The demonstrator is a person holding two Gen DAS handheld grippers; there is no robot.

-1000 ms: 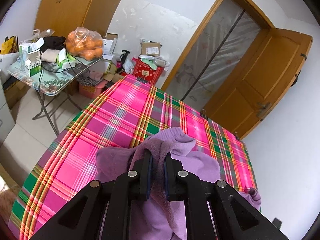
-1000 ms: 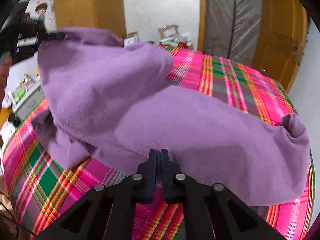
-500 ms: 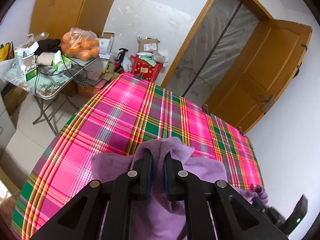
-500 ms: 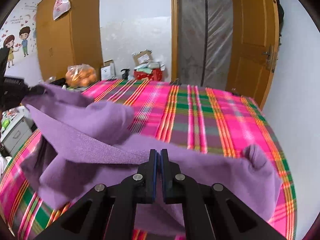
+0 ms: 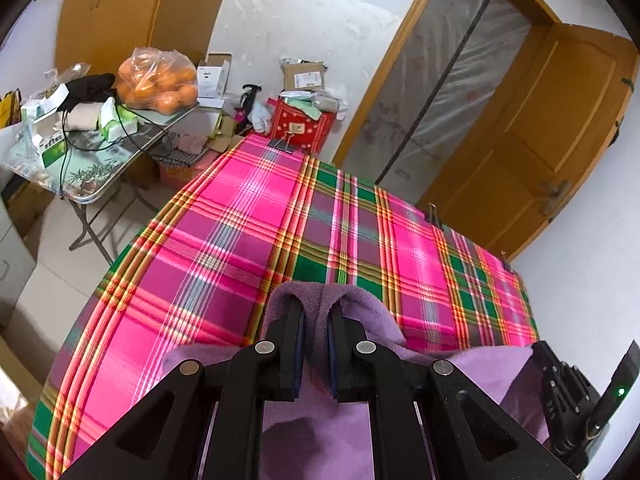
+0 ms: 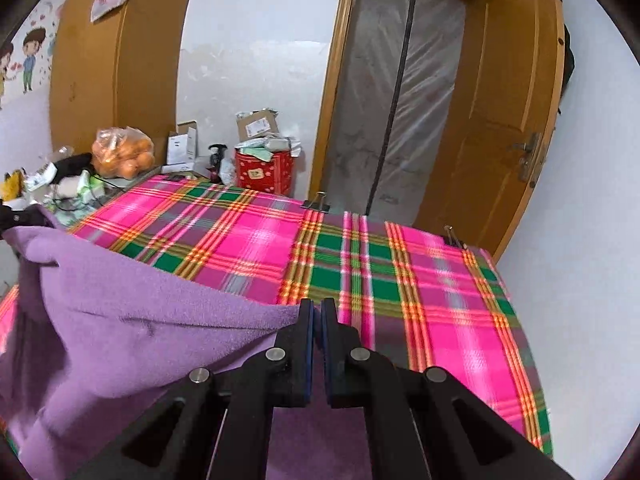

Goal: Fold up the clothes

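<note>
Purple fleece fills the lower part of both wrist views: a soft purple garment [image 6: 132,344] hangs stretched between the two grippers above a table covered with a pink, green and orange plaid cloth [image 5: 248,232]. The left gripper [image 5: 314,312] has its jaws pressed on a bunched fold of the fleece, which bulges up over and between its black fingers [image 5: 288,344]. The right gripper [image 6: 315,312] has its jaws nearly together, pinching a thin edge of the same garment that runs off to the left, where the fabric rises to a corner at the frame's left edge. In the left wrist view the right gripper's black body shows at the lower right, with a small green light on it. Binder clips [image 6: 318,202] sit on the cloth at the table's far edge. Beyond stand a red box [image 6: 264,172], a side table [image 5: 92,160] with a bag of oranges [image 5: 158,82], and a wooden door [image 6: 508,120].
</note>
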